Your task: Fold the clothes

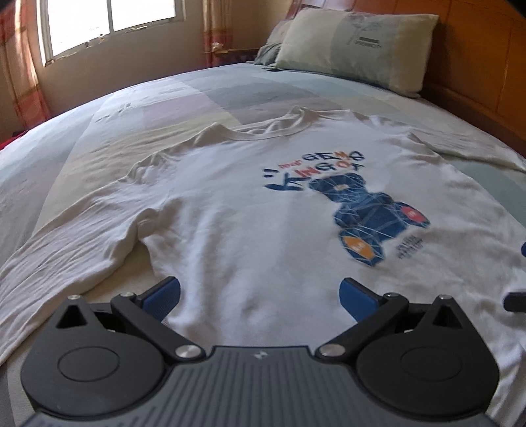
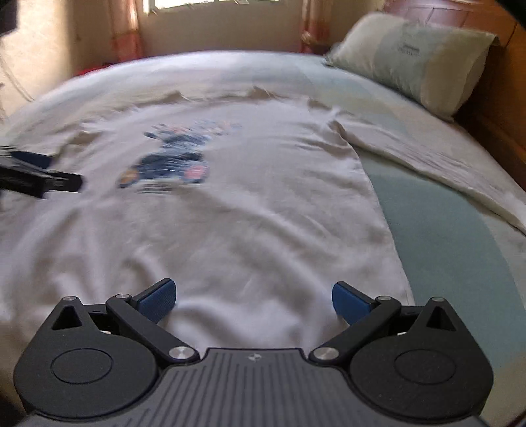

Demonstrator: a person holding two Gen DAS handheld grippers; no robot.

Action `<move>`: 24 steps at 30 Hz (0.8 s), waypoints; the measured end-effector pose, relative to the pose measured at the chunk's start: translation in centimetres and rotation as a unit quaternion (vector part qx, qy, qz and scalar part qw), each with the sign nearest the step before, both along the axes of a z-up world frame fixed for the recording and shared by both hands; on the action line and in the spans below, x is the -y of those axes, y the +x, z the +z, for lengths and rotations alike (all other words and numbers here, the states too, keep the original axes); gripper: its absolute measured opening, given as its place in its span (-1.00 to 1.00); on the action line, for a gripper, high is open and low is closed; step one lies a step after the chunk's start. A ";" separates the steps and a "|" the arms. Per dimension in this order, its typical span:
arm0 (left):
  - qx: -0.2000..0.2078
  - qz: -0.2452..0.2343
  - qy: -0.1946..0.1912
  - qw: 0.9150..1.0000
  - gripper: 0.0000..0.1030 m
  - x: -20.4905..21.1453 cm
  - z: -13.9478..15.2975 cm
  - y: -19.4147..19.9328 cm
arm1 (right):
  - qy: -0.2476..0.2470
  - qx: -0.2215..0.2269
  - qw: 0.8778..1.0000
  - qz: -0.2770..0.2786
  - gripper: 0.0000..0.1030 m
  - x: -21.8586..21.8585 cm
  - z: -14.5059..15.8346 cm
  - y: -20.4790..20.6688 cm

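Observation:
A white long-sleeved shirt (image 1: pixel 250 210) with a blue bear print (image 1: pixel 371 213) lies flat, front up, on the bed, collar toward the far side. My left gripper (image 1: pixel 259 297) is open just above the shirt's near hem, left of centre, with cloth showing between its blue pads but not pinched. My right gripper (image 2: pixel 254 299) is open over the hem's right part, near the shirt's right side edge (image 2: pixel 378 210). The left gripper's fingers (image 2: pixel 36 179) show at the left edge of the right wrist view. One sleeve (image 1: pixel 65 249) runs out to the left, the other sleeve (image 2: pixel 427 161) to the right.
A pale patchwork bedspread (image 1: pixel 197 95) covers the bed. A pillow (image 1: pixel 355 49) lies at the far right by the wooden headboard (image 1: pixel 486 65). A window (image 1: pixel 108 23) with reddish curtains stands behind the bed. A green stripe of bedspread (image 2: pixel 443 236) runs beside the shirt's right edge.

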State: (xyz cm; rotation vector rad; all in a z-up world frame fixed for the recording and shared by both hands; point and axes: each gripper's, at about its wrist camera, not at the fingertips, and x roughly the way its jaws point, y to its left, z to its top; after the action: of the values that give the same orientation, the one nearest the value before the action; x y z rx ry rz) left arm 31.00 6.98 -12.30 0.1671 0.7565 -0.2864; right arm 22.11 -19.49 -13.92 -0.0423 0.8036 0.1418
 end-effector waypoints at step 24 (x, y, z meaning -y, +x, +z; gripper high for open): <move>-0.063 0.022 -0.117 0.991 0.99 7.0 -0.8 -11.6 | 0.047 0.056 0.997 0.006 1.00 2.7 -1.8 -2.9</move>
State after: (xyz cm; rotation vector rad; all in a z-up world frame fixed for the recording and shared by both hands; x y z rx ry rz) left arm 19.37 -0.04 -13.07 -0.0896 0.8441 -0.3423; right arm 19.26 -22.14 -15.69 0.0338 0.6837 0.1860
